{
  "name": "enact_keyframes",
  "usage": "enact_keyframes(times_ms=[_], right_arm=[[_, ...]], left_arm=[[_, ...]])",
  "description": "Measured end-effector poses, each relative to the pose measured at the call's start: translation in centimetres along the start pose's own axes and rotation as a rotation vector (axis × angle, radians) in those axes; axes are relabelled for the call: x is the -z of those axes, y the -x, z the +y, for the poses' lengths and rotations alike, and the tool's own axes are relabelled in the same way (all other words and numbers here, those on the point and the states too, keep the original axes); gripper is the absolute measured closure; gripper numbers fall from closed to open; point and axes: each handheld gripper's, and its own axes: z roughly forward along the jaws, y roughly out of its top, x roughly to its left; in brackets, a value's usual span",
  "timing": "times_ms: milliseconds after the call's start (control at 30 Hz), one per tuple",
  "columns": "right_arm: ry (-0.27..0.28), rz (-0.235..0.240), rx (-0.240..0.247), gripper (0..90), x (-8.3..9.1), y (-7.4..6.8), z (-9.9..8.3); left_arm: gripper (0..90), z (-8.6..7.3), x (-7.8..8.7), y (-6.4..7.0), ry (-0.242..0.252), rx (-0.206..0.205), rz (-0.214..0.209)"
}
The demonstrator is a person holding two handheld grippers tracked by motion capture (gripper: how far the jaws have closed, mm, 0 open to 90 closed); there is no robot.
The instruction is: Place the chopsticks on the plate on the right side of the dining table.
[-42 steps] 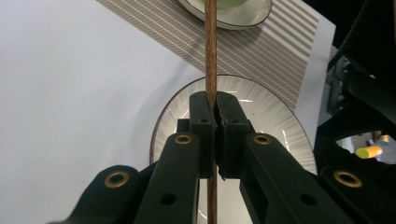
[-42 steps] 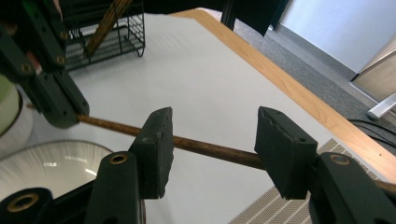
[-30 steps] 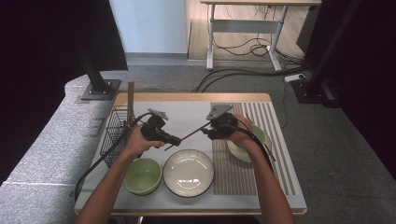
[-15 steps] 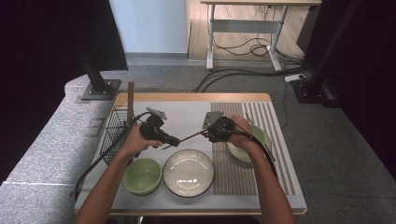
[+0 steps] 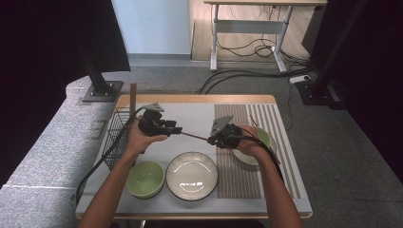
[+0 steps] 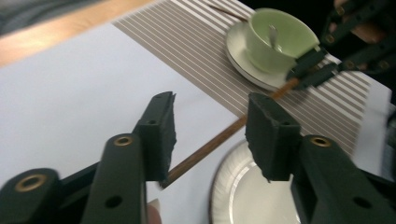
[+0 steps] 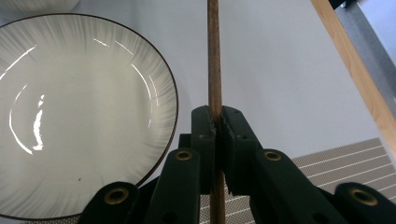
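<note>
Fingers (image 7: 217, 122) astride near-level chopstick (image 7: 214, 56)

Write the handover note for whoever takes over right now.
Right tool: shut on one end of the wooden stick, held above the table.
Left tool: open, jaws either side of the stick's other end, not gripping.
White plate sits front centre, green bowl to its left, cup on a saucer on the striped mat.
Done: stick lifted. Left: close the left tool, probably to pass the stick over.
</note>
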Motion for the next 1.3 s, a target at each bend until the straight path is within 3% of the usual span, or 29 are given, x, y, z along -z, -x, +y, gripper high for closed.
enact_keyframes(times_ms=[233,433,667,1033,1300], right_arm=[[0.028,-0.004,-0.085,84.6,0.3,0.0,-1.2],[0.032,-0.017,-0.149,84.5,0.7,0.0,-2.3],[0.062,-0.032,-0.209,84.5,1.1,-0.2,-3.7],[0.133,-0.072,-0.311,84.5,2.1,-0.7,-5.3],[0.158,-0.093,-0.401,84.5,2.1,-0.9,-6.3]], left_arm=[[44.2,-0.2,0.5,0.0,0.042,0.024,0.008],[43.4,-0.2,1.0,0.3,0.071,0.034,0.007],[42.4,-0.4,1.6,0.8,0.086,0.022,0.026],[42.2,-1.6,3.4,1.5,0.096,0.012,0.069],[42.2,-3.2,4.6,1.7,0.118,0.035,0.071]])
